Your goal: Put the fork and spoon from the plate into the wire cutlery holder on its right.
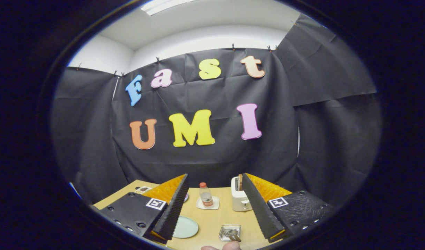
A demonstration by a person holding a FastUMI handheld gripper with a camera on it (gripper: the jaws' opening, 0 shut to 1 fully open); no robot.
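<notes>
From the gripper view, my gripper (212,208) hung above the pale wooden table (212,222) with its two fingers spread wide apart and nothing between them, held high and back, I judged, so the whole layout could be taken in before any approach. Between the fingers and low down, close to me, lay a round pale green plate (185,227), partly hidden behind my left finger; its visible face looked bare, though I could not tell what the hidden part carried. Just to the right of it stood a small square wire cutlery holder (230,232), seen from above, with what looked like a fork and spoon (233,235) already inside, handles leaning toward me; they were too small to tell apart. That would fit the task being at or near its end, which might explain the empty, parted fingers. Beyond, a small clear plastic bottle with a red cap (205,194) stood upright on a white square coaster (208,204), and to its right a white toaster (240,199) with a slice of bread (240,181) standing up from its slot. Fingertips of a person's hand (222,247) showed nearest me, below the holder
</notes>
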